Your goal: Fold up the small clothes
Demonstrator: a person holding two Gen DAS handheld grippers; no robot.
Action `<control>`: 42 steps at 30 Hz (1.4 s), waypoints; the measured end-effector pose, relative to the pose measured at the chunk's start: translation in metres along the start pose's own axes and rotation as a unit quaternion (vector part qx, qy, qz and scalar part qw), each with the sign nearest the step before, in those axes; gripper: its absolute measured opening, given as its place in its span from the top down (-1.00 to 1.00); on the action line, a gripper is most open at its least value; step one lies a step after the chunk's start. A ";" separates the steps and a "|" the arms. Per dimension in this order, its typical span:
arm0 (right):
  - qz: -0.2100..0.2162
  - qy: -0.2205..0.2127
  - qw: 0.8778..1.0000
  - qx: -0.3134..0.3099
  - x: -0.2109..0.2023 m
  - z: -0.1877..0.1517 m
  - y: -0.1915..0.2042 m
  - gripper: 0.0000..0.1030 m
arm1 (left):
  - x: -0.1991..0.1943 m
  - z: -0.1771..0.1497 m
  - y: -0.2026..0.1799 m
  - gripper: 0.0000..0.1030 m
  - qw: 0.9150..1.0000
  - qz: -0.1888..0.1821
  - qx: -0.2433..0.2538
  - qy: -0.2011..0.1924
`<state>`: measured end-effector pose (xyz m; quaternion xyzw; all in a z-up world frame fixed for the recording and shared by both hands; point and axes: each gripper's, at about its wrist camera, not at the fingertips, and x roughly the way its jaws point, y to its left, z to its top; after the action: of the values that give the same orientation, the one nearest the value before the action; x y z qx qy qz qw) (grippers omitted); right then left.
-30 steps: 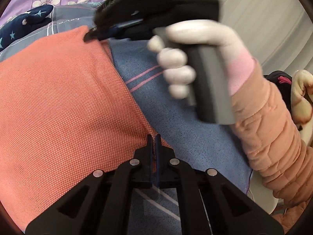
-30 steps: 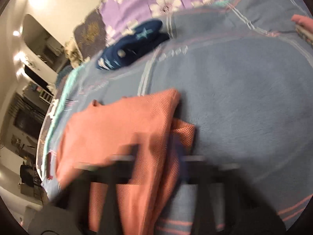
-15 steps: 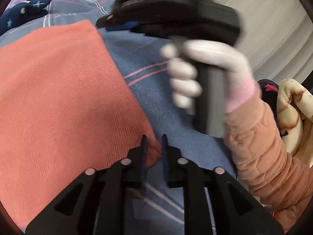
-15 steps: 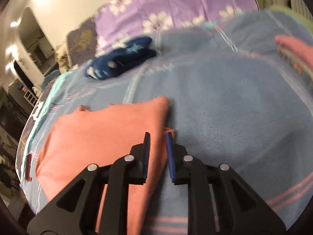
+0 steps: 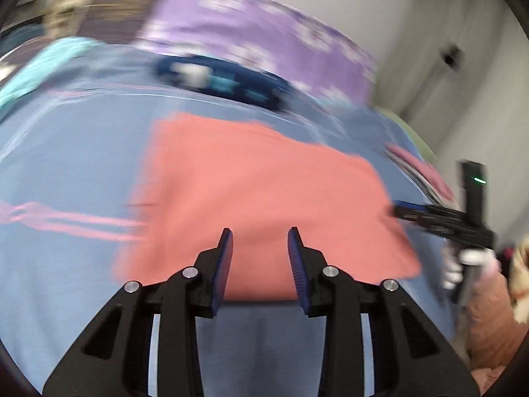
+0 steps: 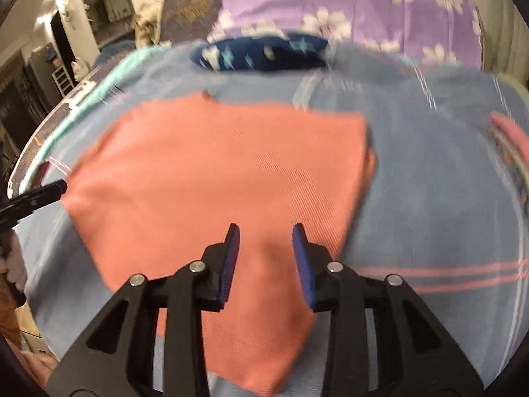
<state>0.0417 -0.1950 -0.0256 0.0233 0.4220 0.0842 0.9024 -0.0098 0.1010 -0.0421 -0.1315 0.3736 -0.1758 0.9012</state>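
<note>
Through my left wrist camera, my left gripper has its blue-padded jaws spread wide with nothing between them, above the near edge of the folded coral-pink woven cloth lying flat on the blue fleece blanket with pink stripes. My right gripper shows at the cloth's right edge.

Through my right wrist camera, that gripper's jaws gape equally wide and empty over the cloth. A navy star-print garment lies beyond it.
</note>
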 end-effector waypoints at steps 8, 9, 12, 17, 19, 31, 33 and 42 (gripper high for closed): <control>0.046 -0.002 0.997 -0.062 0.017 0.050 0.092 0.28 | -0.021 -0.010 0.060 0.76 1.000 -0.025 -0.016 0.006; 0.051 0.003 0.997 -0.066 0.024 0.056 0.103 0.28 | -0.016 -0.009 0.062 0.73 0.999 -0.031 -0.009 0.011; 0.073 0.025 0.995 -0.064 0.052 0.075 0.139 0.28 | 0.000 -0.002 0.063 0.41 0.999 -0.047 0.006 0.021; 0.092 0.058 0.993 -0.049 0.093 0.113 0.185 0.27 | 0.014 0.000 0.068 0.38 0.995 -0.092 0.019 0.037; 0.099 0.068 0.992 -0.041 0.107 0.126 0.197 0.27 | 0.017 -0.002 0.069 0.62 0.993 -0.105 0.018 0.047; 0.033 0.122 0.989 -0.074 0.195 0.165 0.255 0.09 | 0.024 -0.002 0.084 0.26 0.991 -0.119 -0.021 0.063; 0.012 0.119 0.989 -0.081 0.204 0.166 0.260 0.96 | 0.024 -0.003 0.080 0.85 0.988 -0.137 -0.015 0.072; 0.079 0.083 0.991 -0.063 0.202 0.174 0.258 1.00 | 0.009 -0.019 0.088 0.85 0.991 -0.103 -0.018 0.082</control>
<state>0.2677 0.0988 -0.0381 -0.0079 0.4858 0.1830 0.8547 0.0014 0.1745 -0.0934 -0.1703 0.4336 -0.2714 0.8422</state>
